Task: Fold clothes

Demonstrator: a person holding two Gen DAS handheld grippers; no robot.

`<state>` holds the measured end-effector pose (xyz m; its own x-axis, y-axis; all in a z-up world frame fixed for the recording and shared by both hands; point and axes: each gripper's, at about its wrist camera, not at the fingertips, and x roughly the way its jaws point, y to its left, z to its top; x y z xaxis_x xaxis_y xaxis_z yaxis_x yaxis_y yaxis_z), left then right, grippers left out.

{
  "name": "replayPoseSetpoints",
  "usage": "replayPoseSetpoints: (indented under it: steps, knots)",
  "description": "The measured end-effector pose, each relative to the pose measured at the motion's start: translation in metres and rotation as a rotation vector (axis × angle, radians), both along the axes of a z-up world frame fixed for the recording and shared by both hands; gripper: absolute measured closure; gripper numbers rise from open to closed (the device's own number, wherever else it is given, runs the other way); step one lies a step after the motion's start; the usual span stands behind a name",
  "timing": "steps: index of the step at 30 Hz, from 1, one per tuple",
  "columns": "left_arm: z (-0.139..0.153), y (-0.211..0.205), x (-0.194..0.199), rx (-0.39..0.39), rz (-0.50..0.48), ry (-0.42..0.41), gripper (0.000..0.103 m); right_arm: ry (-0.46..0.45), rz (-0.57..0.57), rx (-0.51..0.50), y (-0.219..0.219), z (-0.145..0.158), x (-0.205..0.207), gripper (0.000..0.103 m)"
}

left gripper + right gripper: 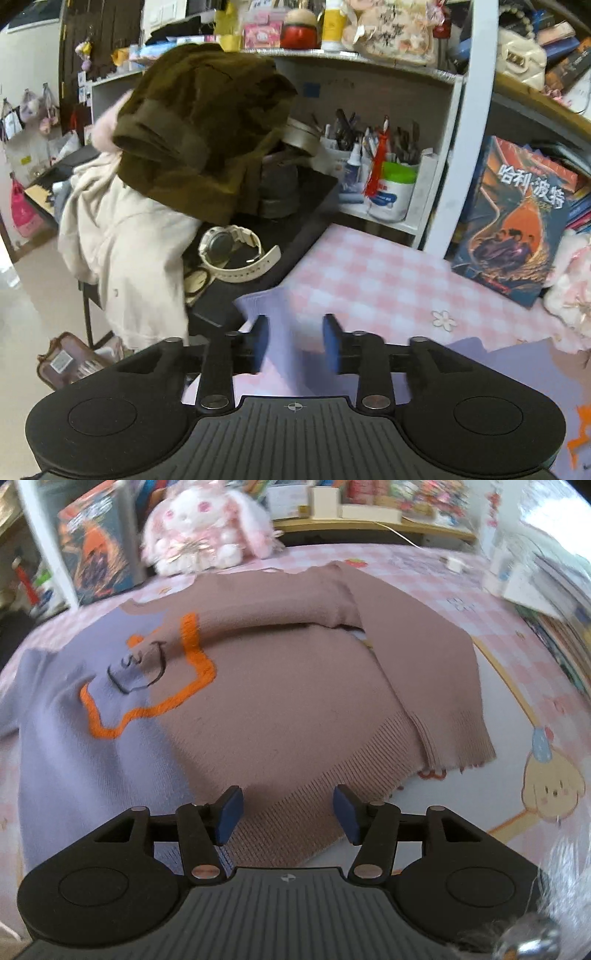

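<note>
Two garments (155, 155) beside sweater (295, 686)

A pink-and-white checked tablecloth (373, 273) covers the table. A Harry Potter book (513, 221) stands upright at its back edge, leaning against white shelves (465, 122). In a shelf compartment sit cups crammed with pens (369, 136) and a white tub with a green lid (393, 192). To the left, a white watch (232, 254) lies on a black surface, beside a cream garment (125, 240) with a dark brown one (199, 122) heaped on top. A pink plush bunny (207, 528) sits at the table's far edge.
</note>
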<state>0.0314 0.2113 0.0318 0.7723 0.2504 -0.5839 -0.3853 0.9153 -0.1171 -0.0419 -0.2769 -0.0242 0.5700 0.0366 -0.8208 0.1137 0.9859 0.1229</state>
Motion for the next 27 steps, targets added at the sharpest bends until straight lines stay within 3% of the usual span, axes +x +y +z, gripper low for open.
replayPoseSetpoints:
  steps: [4,9,14,16,19,20,21,26,27]
  knots:
    - [-0.012,-0.038,-0.018,-0.143,-0.223,0.041,0.05,-0.034,-0.118,0.055,-0.014,0.005,-0.004,0.051]
    - [-0.048,-0.092,-0.013,-0.318,-0.417,0.157,0.047,-0.063,-0.219,-0.027,-0.028,0.011,-0.006,0.052]
    - [-0.069,-0.117,0.003,-0.344,-0.426,0.242,0.047,-0.016,-0.246,-0.093,-0.035,0.004,-0.008,0.054]
    - [-0.07,-0.122,0.004,-0.337,-0.437,0.241,0.049,0.007,-0.257,-0.094,-0.036,-0.001,-0.012,0.055]
    - [-0.07,-0.13,0.008,-0.316,-0.463,0.235,0.06,0.022,-0.273,-0.08,-0.038,-0.006,-0.018,0.058]
    - [-0.071,-0.133,0.01,-0.306,-0.463,0.236,0.085,0.021,-0.272,-0.075,-0.038,-0.007,-0.019,0.059]
    - [-0.073,-0.136,0.011,-0.296,-0.46,0.237,0.096,0.016,-0.267,-0.075,-0.036,-0.007,-0.019,0.06]
    - [-0.072,-0.137,0.013,-0.309,-0.469,0.226,0.1,-0.012,-0.251,0.021,-0.037,-0.006,-0.017,0.085]
    - [-0.072,-0.133,0.014,-0.32,-0.467,0.226,0.1,-0.015,-0.258,0.05,-0.039,-0.005,-0.016,0.085]
